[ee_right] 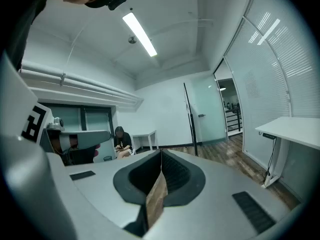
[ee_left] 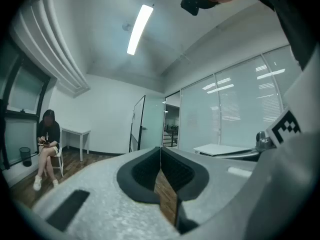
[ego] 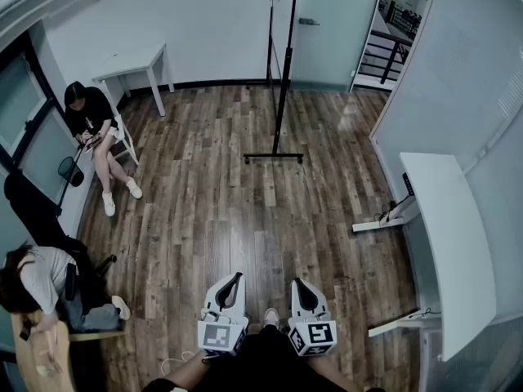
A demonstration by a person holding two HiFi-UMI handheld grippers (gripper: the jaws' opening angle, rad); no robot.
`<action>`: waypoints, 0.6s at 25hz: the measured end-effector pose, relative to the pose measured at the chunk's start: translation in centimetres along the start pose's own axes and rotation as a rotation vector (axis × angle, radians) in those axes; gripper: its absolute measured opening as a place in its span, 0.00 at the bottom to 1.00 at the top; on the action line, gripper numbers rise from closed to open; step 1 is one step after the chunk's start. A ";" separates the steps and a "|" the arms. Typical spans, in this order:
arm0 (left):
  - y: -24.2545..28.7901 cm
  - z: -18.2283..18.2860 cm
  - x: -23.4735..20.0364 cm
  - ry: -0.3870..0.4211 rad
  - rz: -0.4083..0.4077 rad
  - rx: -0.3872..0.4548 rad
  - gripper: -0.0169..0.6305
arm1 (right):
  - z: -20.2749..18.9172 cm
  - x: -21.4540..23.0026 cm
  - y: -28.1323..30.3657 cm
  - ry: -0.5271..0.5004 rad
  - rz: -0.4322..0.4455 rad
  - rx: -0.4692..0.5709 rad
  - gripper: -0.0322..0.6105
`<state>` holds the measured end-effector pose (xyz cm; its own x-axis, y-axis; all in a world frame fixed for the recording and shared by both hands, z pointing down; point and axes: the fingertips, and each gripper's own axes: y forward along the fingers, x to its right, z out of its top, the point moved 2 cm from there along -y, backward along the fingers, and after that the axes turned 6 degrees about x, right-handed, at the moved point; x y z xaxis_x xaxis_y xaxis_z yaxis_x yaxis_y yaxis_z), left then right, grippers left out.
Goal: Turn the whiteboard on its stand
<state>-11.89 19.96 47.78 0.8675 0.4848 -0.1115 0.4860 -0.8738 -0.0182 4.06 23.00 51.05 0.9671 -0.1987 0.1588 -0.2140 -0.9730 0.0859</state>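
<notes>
Wooden plank floor [ego: 212, 219] fills most of the head view; white walls, glass partition along the right side.

Long white desk [ego: 458, 243] at the right edge, on white legs.

Whiteboard [ego: 282, 64]: stands upright on its dark stand, seen nearly edge-on from the head view as a thin dark line. Its flat base bar [ego: 274, 158] rests on the floor. Position: far side of the room, straight ahead of both grippers and well apart from them, with open floor between. A glass door [ego: 327, 31] is just behind it to the right.

Small white table [ego: 135, 60] against the far wall, to the left of the whiteboard.

Seated person [ego: 94, 125] on a chair by the left wall; second person [ego: 37, 280] at lower left.

Left gripper [ego: 233, 282]: held low, near the body, jaws pressed together, nothing between them.

Right gripper [ego: 301, 288]: just beside the left one, jaws likewise closed, nothing held.

Dark bin [ego: 69, 170] beside the seated person.

Print: black-and-white square markers on each gripper's cube; the patterns carry no letters I can make out.
</notes>
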 end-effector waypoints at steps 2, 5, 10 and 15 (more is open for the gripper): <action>0.0 0.1 0.5 0.007 -0.001 0.009 0.05 | -0.1 0.2 -0.4 -0.002 0.005 -0.003 0.07; 0.0 0.0 1.1 0.009 -0.001 0.015 0.05 | -0.3 0.7 -0.7 -0.004 0.010 -0.004 0.07; 0.3 -0.4 1.4 0.011 0.001 0.013 0.05 | -0.4 1.2 -0.7 -0.006 0.012 -0.006 0.07; 0.8 -0.6 1.6 0.015 0.003 0.004 0.05 | -0.2 1.7 -0.6 0.005 0.016 0.006 0.07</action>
<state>-10.08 20.07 48.17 0.8706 0.4823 -0.0969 0.4826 -0.8756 -0.0214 5.77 23.27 51.50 0.9629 -0.2132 0.1652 -0.2281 -0.9706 0.0770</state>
